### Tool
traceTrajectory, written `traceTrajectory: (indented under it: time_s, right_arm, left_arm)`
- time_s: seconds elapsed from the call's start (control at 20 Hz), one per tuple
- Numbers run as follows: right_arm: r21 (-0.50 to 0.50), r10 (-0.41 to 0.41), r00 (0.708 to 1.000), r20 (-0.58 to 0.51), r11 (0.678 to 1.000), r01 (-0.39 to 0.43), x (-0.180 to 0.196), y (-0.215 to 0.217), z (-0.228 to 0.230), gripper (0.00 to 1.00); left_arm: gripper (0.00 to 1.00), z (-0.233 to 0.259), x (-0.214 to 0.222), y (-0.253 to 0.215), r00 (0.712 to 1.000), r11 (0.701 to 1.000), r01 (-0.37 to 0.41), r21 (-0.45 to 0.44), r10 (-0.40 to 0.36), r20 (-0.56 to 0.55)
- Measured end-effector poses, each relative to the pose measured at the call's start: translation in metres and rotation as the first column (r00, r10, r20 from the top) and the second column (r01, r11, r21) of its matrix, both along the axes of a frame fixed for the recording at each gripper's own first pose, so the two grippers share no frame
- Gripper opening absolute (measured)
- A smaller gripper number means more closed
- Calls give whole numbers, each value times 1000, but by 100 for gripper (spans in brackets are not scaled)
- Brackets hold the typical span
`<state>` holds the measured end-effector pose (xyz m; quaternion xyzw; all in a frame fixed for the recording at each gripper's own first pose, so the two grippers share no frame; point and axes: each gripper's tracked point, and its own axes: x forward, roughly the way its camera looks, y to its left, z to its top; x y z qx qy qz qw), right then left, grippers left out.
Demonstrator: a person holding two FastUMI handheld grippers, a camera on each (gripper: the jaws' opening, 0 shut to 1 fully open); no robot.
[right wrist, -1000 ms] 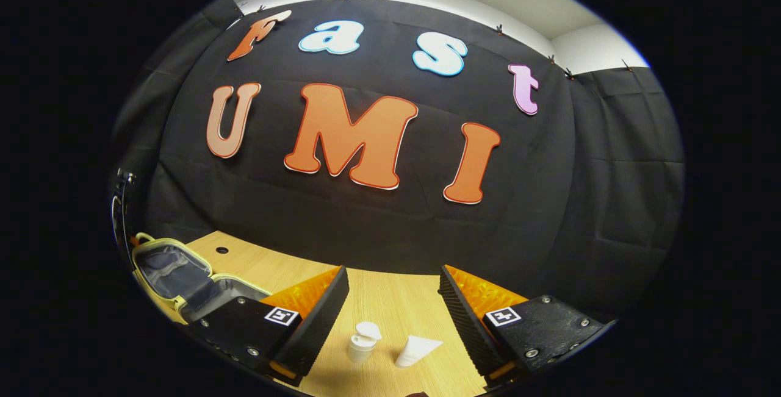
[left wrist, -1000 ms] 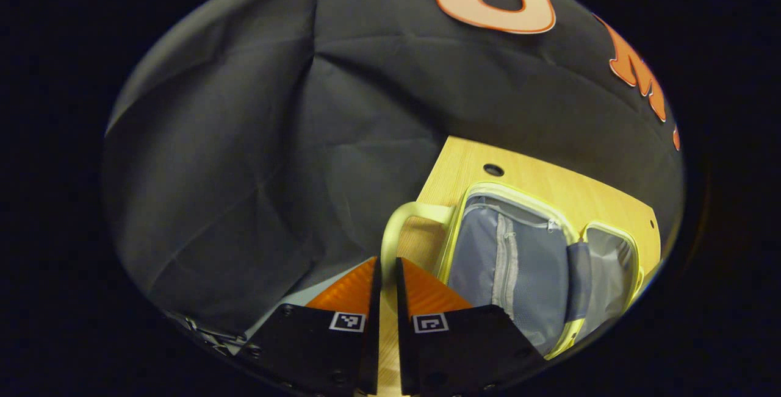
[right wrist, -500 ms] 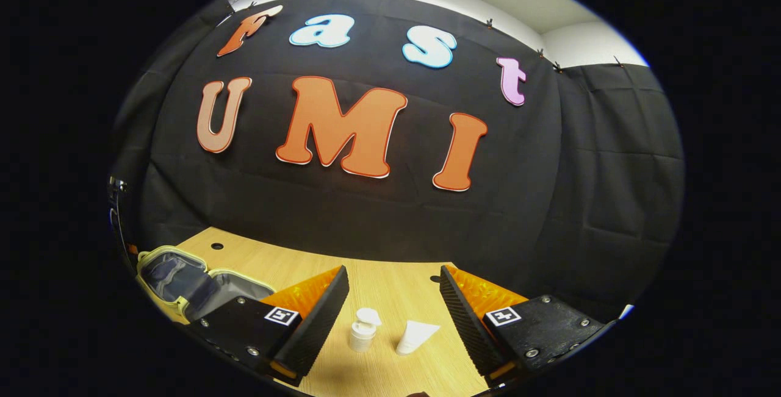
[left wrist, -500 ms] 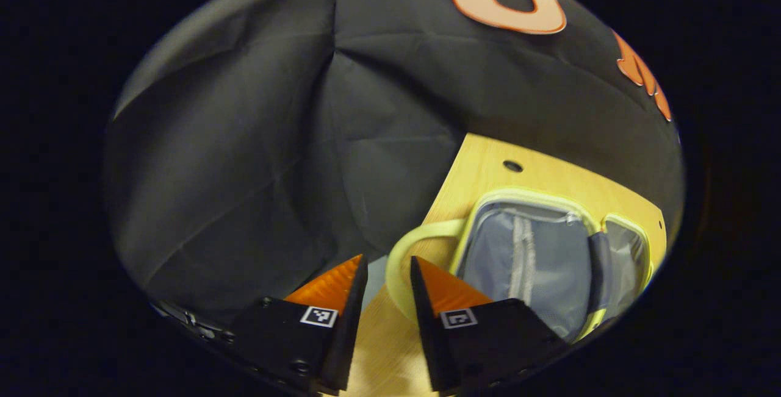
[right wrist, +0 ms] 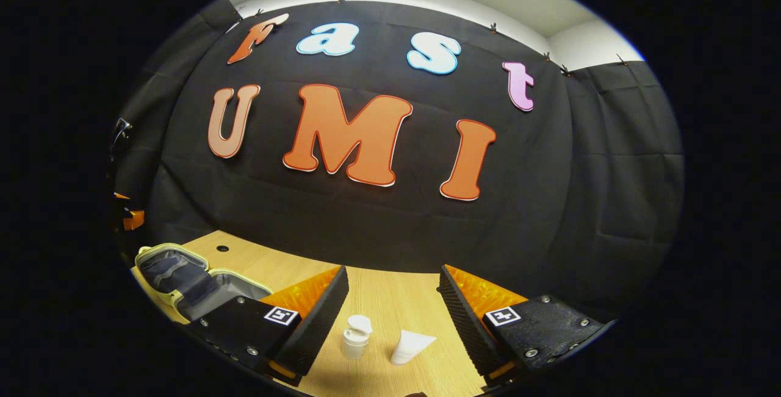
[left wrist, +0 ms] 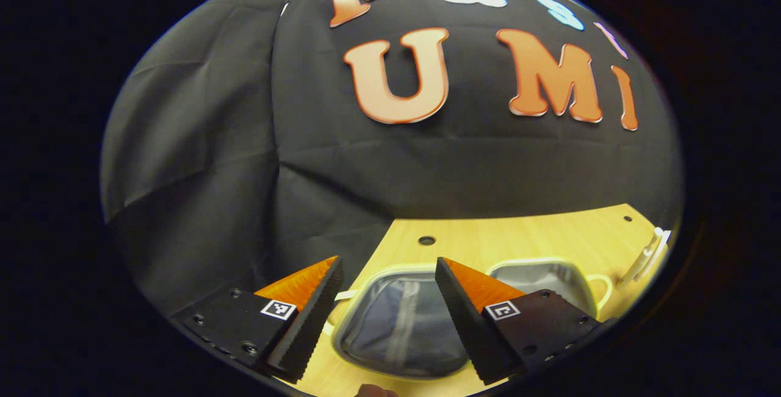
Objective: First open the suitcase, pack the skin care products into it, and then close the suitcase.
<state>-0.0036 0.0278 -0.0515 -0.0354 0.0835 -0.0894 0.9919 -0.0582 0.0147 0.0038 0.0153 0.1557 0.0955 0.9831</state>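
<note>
Left hand-held gripper (left wrist: 387, 290): fingers wide apart, nothing between them, held over the bench (left wrist: 525, 238).
Suitcase (left wrist: 403, 330): lies open flat on the bench, right under and between the left fingers in the left gripper view; its near half shows a grey-blue lining with a pale zip running down it, the far half (left wrist: 540, 278) a plain grey lining, and a pale loop handle sticks out at the far right end.
Suitcase contents: no products can be seen inside either half.
Right hand-held gripper (right wrist: 393, 290): fingers spread apart, gripping nothing, above the bench (right wrist: 390, 290).
Bottle (right wrist: 354, 337): small, white, flip cap standing open, upright on the bench between the right fingers, nearer the left one.
Tube (right wrist: 410, 347): white, lying on its side just beside the bottle, also between the fingers, touching neither.
Suitcase from the right gripper view (right wrist: 189, 278): open at the far left edge of the bench, well apart from the bottle and tube, partly behind the left finger.
</note>
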Motion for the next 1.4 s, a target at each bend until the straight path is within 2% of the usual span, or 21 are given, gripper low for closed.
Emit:
traceTrajectory:
  time_s: [0.15, 0.35, 0.6, 0.75, 0.95, 1.15, 1.4]
  right_arm:
    - [20, 46, 999, 2, 999, -46, 2, -13, -8, 96]
    - [29, 102, 995, -4, 994, -101, 0, -37, -22, 96]
    - [71, 151, 988, -18, 986, -150, -1, -62, -50, 96]
    - [67, 179, 983, -47, 982, -176, -1, -73, -68, 96]
    - [85, 212, 974, -82, 975, -205, -2, -82, -88, 96]
    - [100, 225, 968, -110, 972, -214, -5, -89, -104, 96]
    - [114, 242, 957, -160, 967, -226, -9, -95, -126, 96]
  left_arm:
    - [96, 25, -1, -46, 998, 1000, 22, 16, -23, 55]
    - [96, 67, -6, -138, 983, 997, 81, 0, -80, 164]
    - [96, 86, -11, -236, 969, 987, 162, -3, -158, 192]
    - [96, 73, -10, -298, 959, 971, 239, 14, -238, 157]
    - [96, 57, -16, -355, 940, 946, 324, 1, -323, 111]
    - [96, 19, -23, -397, 921, 922, 388, 1, -388, 36]
    - [97, -39, -26, -456, 878, 881, 473, -17, -473, -68]
